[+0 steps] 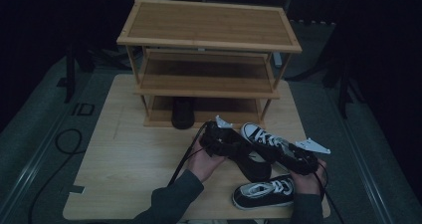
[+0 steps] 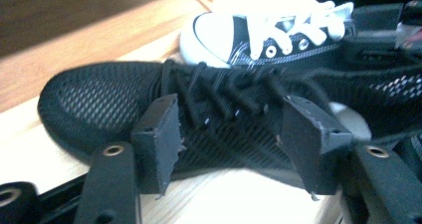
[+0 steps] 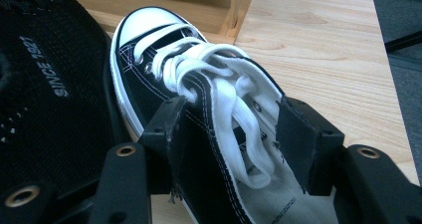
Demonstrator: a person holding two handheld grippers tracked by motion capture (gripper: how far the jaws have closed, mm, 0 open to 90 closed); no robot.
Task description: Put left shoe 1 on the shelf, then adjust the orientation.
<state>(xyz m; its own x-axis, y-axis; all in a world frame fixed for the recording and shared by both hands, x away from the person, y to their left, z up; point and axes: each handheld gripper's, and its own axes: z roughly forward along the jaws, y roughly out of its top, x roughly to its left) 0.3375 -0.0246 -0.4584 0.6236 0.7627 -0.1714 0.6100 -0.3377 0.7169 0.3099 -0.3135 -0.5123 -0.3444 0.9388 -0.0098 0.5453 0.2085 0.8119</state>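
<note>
Left hand-held gripper [image 2: 229, 134] apart over black mesh shoe [image 2: 99, 104], heel cut off, right hand-held gripper [image 3: 229, 134] astride hi-top sneaker [image 3: 164, 74], grip unclear.

Black mesh shoe [image 2: 149, 104] lay upright on worktop [image 1: 129, 154], laced. Black-and-white sneaker [image 3: 199, 114] sat just beside, white laces loose, toe toward rack [image 1: 206, 59].

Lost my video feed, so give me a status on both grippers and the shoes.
Left gripper open, above black mesh shoe on table. Right gripper straddling canvas sneaker, grip unclear. Second sneaker near table edge. Another black shoe on rack's bottom shelf.
</note>
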